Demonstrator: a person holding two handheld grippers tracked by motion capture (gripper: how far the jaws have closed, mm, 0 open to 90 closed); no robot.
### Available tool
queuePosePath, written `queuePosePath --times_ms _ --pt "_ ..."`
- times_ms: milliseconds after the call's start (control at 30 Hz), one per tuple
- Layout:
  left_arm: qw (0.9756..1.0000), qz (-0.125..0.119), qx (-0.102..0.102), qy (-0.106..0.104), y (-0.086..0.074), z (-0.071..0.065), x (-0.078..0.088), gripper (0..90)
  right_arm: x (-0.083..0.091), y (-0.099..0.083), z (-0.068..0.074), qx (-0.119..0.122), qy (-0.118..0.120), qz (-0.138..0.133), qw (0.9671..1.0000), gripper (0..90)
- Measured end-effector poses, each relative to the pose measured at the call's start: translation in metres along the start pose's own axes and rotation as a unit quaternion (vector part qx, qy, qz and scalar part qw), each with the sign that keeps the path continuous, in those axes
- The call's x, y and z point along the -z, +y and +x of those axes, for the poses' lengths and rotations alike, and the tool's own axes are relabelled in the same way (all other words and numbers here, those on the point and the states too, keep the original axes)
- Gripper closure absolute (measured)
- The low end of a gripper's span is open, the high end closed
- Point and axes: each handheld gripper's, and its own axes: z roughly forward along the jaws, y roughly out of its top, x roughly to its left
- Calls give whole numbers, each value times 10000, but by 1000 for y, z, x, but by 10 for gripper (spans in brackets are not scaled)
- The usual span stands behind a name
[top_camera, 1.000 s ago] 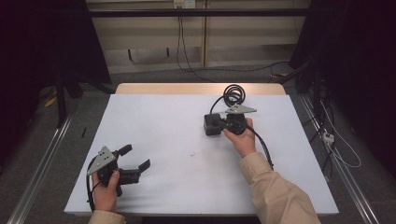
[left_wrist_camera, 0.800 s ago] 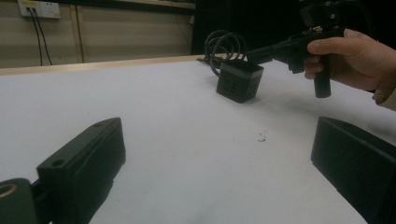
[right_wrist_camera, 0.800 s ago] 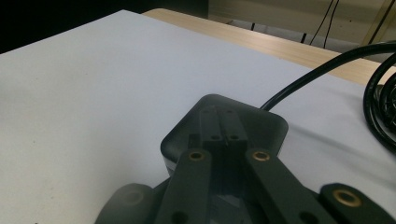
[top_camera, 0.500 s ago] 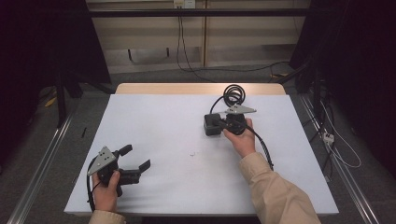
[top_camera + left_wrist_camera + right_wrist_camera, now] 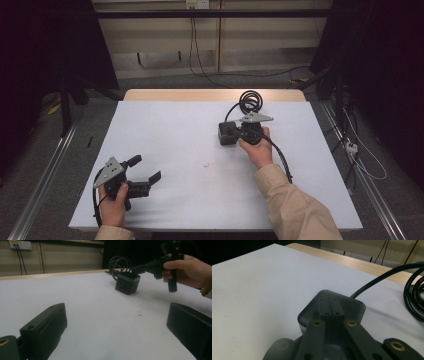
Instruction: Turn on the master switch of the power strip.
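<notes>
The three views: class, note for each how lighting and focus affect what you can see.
High view: evenly lit table, dark surroundings, sharp. Left gripper view: own jaws blurred, black box fairly clear, background dark. Right gripper view: right gripper shut over the box, dim, soft close up.

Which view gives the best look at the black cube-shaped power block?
The left gripper view: the power block stands unobstructed, showing two faces and its coiled cable. In the right gripper view the shut jaws cover part of its top. The high view shows it small.
</notes>
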Motion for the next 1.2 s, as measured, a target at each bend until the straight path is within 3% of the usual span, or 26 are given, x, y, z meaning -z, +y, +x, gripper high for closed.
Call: queuePosePath --times_ms 1200 --pt "10000 -19 -18 21 0 -1 -1 27 -1 0 3 -2 -102 40 9999 900"
